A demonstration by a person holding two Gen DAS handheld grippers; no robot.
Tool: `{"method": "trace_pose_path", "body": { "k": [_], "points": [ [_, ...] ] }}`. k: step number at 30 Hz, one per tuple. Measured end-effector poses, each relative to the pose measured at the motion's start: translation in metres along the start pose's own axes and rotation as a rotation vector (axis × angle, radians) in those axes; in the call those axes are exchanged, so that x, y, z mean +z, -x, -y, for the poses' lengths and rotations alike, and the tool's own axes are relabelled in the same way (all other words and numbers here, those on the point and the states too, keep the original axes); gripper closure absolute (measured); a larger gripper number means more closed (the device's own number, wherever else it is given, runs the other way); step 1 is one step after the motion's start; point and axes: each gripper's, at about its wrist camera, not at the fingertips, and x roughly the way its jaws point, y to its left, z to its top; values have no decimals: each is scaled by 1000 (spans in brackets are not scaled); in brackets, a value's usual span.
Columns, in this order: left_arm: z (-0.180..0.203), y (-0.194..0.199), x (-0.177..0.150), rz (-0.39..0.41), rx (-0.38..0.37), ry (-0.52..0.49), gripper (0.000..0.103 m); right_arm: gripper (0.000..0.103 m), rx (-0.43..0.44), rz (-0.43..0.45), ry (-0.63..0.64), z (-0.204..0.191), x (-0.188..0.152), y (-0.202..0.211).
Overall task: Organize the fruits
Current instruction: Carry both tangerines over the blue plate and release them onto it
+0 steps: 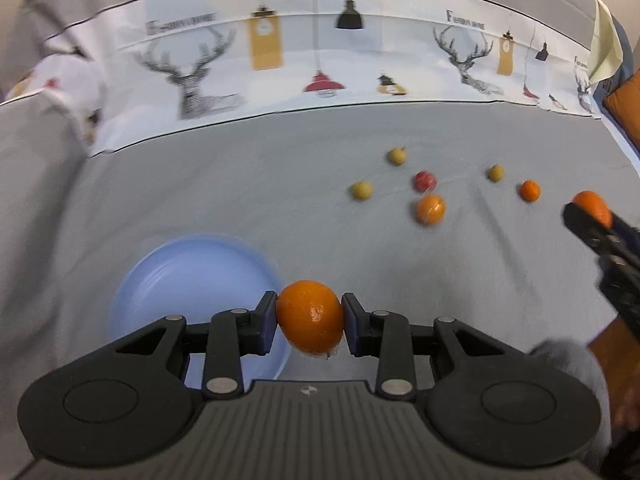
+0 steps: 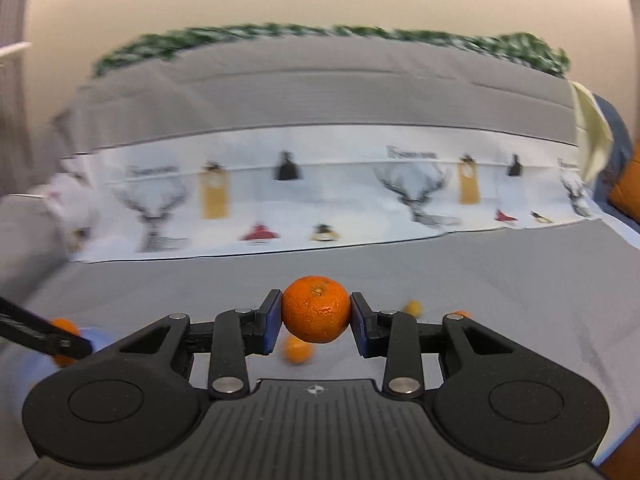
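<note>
My left gripper (image 1: 310,318) is shut on an orange (image 1: 311,316), held above the grey cloth at the right rim of a pale blue plate (image 1: 160,280). My right gripper (image 2: 316,316) is shut on a second orange (image 2: 317,308), lifted off the cloth; the left wrist view catches this pair at its right edge as the right gripper (image 1: 588,216) with the orange (image 1: 592,204). Loose on the cloth lie several fruits: an orange (image 1: 430,209), a small orange (image 1: 529,191), a red fruit (image 1: 425,181) and three yellow-green ones (image 1: 362,191) (image 1: 397,155) (image 1: 496,173).
A white cloth band printed with deer and lamps (image 1: 280,64) runs across the far side. An orange cushion (image 1: 624,108) sits at the far right. Green foliage (image 2: 320,36) lines the back edge. A grey sleeve (image 1: 572,364) shows low right.
</note>
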Motion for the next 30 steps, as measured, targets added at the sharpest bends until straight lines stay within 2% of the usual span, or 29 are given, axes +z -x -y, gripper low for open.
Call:
{"method": "trace_pose_path", "body": {
  "k": [5,13,17,21,30],
  "points": [
    [-35,51,-50,-9,28,44,65,66,150,-67,-28,-36,-2,68],
    [-71,118,-116,58,69,111,65,66,303,-100,75,-102,-29,142],
    [-83,140,-137,89,70,148,65,66,323,-67,127,-120,-28,163],
    [-91,158,-153,117,68,182,65,66,332,-53,123,-123,-27,176],
    [-96,177,-167,161,65,201,65,66,327,-47,112,-130,-25,187]
  ]
}}
